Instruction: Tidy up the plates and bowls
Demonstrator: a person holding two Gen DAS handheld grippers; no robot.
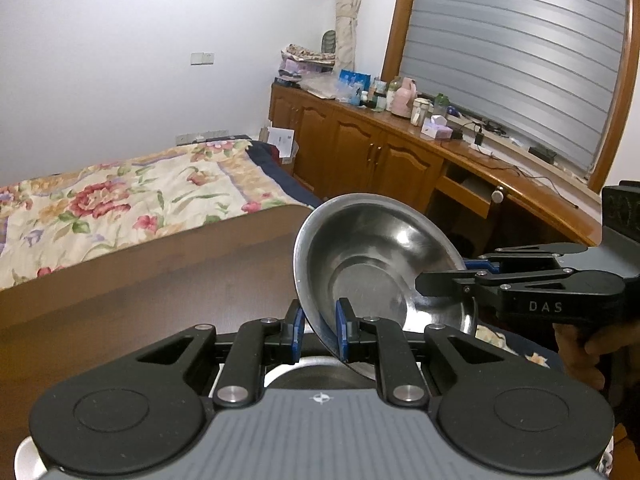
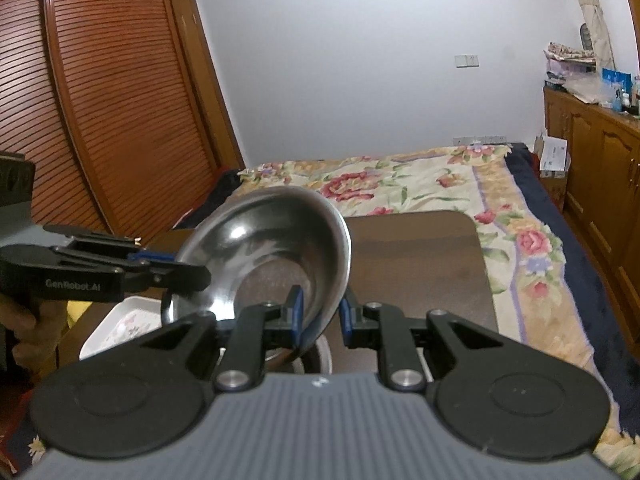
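Blue-padded left gripper (image 1: 319, 330) is clamped on the near rim of a shiny round stainless-steel bowl (image 1: 376, 264), which is held tilted above the dark brown wooden table (image 1: 160, 280) with its empty hollow facing the camera. Black right gripper (image 2: 320, 312) bites the same bowl's rim from the other side, one pad inside the wall and one outside. Beneath the bowl, near the table's near edge, the rim of a second metal bowl (image 2: 320, 356) shows; its contents are hidden. White rectangular tray (image 2: 116, 328) with a faint floral print lies at the table's left edge. A hand (image 1: 580, 344) grips the right tool's handle.
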